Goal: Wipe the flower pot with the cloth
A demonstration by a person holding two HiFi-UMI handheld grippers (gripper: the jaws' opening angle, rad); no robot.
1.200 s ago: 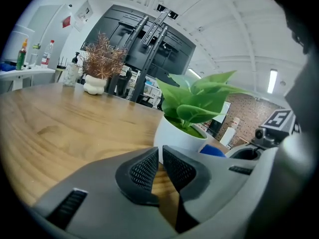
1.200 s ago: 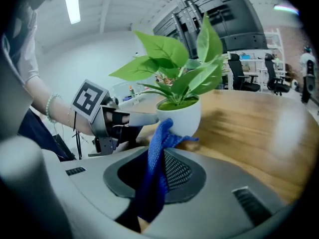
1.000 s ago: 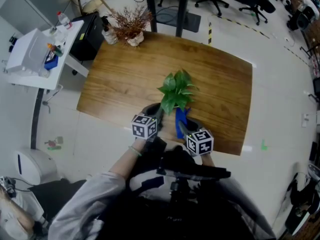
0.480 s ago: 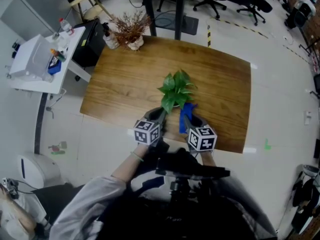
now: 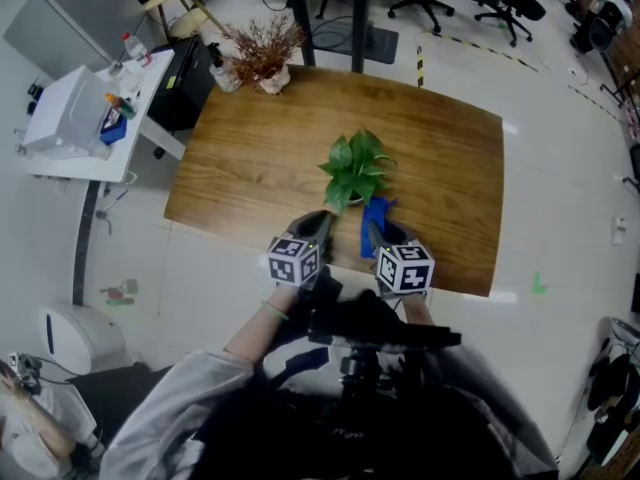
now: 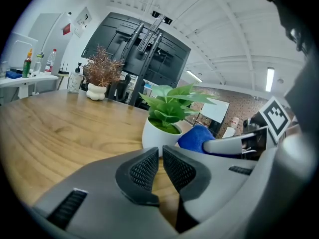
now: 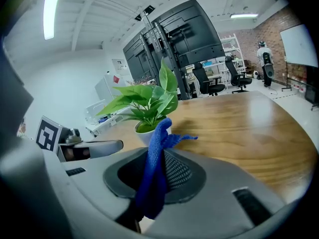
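My right gripper [image 7: 155,156] is clamped on the cloth [image 7: 161,132]; left gripper [image 6: 160,157] jaws together, empty. The unbraced flower pot [image 6: 154,134] could tip when wiped.

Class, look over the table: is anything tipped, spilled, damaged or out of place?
Nothing stands out. The white flower pot stands upright on the wooden table, no spill is visible, and the blue cloth is clamped in the right gripper.
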